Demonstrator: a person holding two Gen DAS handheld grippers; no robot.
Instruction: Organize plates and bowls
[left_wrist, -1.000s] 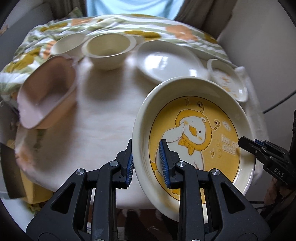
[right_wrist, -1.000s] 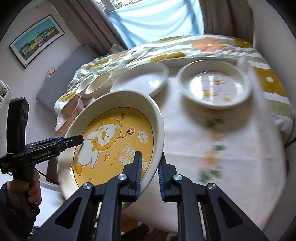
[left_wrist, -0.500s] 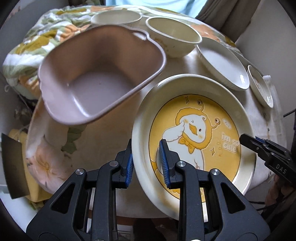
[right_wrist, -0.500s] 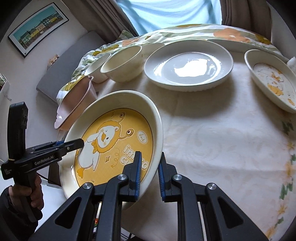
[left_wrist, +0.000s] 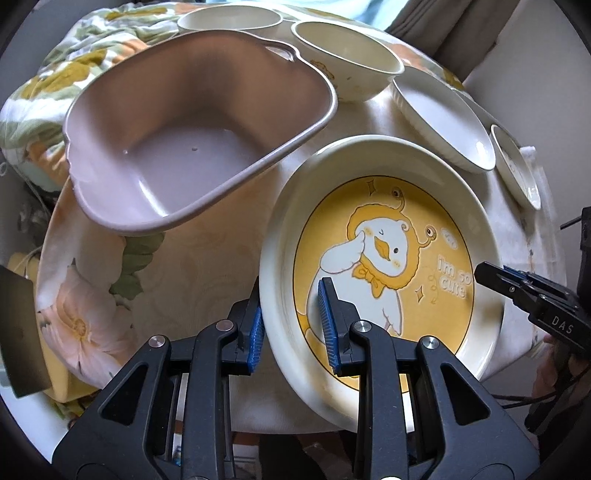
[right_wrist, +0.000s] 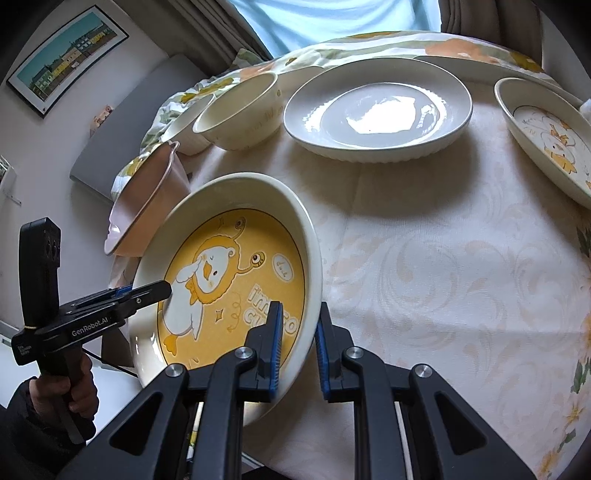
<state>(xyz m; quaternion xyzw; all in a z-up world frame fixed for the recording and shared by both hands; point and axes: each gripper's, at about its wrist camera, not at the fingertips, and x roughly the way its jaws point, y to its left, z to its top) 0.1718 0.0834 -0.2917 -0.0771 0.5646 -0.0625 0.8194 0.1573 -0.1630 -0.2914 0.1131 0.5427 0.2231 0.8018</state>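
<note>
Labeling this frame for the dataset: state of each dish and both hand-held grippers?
Duck plate: held tilted at the table edge, gripped on opposite rims.
Left hand-held gripper: shut on duck plate.
Right hand-held gripper: shut on duck plate.
Pink bowl: empty, beside the duck plate.
Two cream bowls: upright, empty, side by side.
White plate: flat on the tablecloth, empty.
Small duck dish: on the tablecloth, empty.

Home dining spot: floral tablecloth (right_wrist: 443, 258), framed picture (right_wrist: 66, 59) on wall, curtained window (right_wrist: 332, 22).
</note>
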